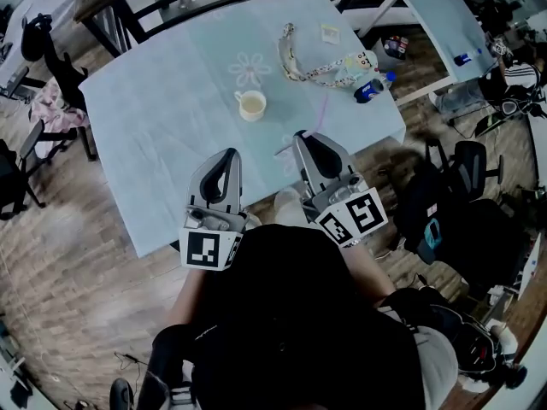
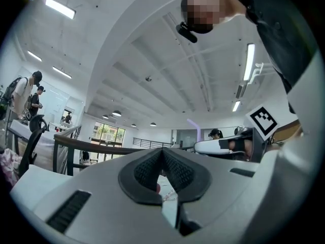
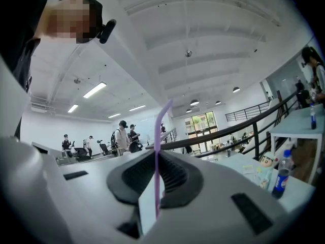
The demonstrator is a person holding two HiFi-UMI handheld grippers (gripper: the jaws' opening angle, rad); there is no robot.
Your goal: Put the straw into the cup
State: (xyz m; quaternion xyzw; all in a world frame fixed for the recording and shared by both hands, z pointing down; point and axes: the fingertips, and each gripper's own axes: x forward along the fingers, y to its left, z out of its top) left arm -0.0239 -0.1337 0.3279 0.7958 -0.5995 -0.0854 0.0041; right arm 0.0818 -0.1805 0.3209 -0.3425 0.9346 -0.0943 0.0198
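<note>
Near table (image 1: 162, 118) edge | R gripper (image 1: 301, 137) pinches straw (image 1: 322, 111), L gripper (image 1: 229, 154) closed, empty | risk: loose straw pivots, misses cup (image 1: 251, 105).

Head view: left gripper (image 1: 227, 155) at centre frame, its nose pointing toward 12 o'clock; marker cube (image 1: 209, 248) at its 6 o'clock end; right gripper (image 1: 301, 137) sits just beside it at its 3 o'clock, nose angled toward 11 o'clock; both held close in front of the dark-clad torso (image 1: 291, 323), which fills the 6 o'clock part of the frame; forearms run back toward 6 o'clock. Left gripper view: jaws together at the tips, ribbed pads (image 2: 179, 171) meeting, nothing between them. Right gripper view: jaws closed on a thin purple straw (image 3: 158, 136), which stands up toward 12 o'clock from between the pads.
</note>
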